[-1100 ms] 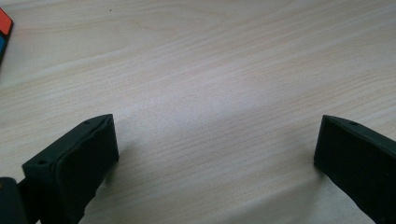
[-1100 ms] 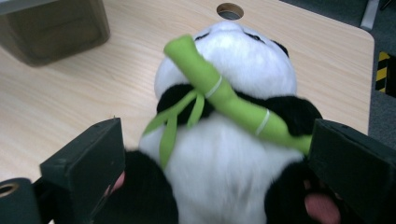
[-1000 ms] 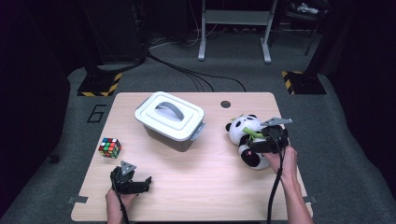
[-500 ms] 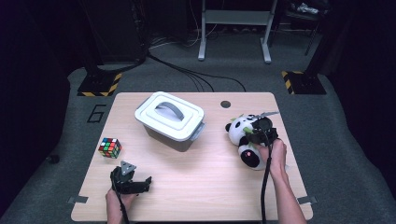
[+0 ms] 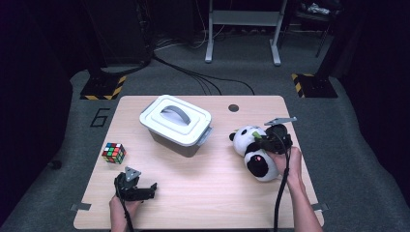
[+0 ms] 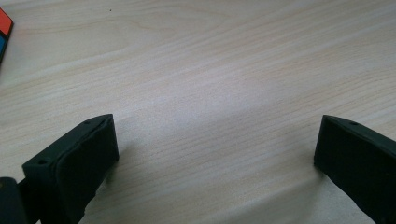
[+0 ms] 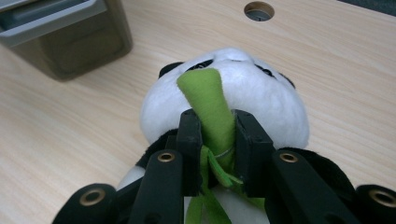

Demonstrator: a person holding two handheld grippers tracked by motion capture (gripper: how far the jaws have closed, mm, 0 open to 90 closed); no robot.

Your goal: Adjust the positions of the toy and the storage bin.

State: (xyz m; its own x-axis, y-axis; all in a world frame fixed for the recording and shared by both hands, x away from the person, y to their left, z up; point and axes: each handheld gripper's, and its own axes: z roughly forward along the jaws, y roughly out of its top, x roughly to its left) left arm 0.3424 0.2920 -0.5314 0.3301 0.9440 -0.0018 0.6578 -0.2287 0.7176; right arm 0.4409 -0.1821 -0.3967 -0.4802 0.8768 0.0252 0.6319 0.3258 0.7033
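A black and white plush panda (image 5: 254, 152) lies on the right side of the wooden table (image 5: 203, 193). It holds a green felt bamboo shoot (image 7: 210, 107) against its chest. My right gripper (image 5: 267, 139) is shut on that shoot, and in the right gripper view the two fingers (image 7: 189, 135) pinch it from both sides, just below the panda's head (image 7: 252, 93). My left gripper (image 5: 140, 189) rests low over bare wood near the front left edge, jaws wide apart and nothing between them (image 6: 215, 154).
A grey lidded storage box (image 5: 176, 123) with a handle stands at the table's middle back. A colour cube (image 5: 113, 152) sits at the left, its corner (image 6: 3, 30) showing in the left gripper view. A round cable hole (image 5: 233, 108) lies behind the panda.
My right gripper has dropped onto the panda's front and shut on the green shoot. The left gripper has stayed put.
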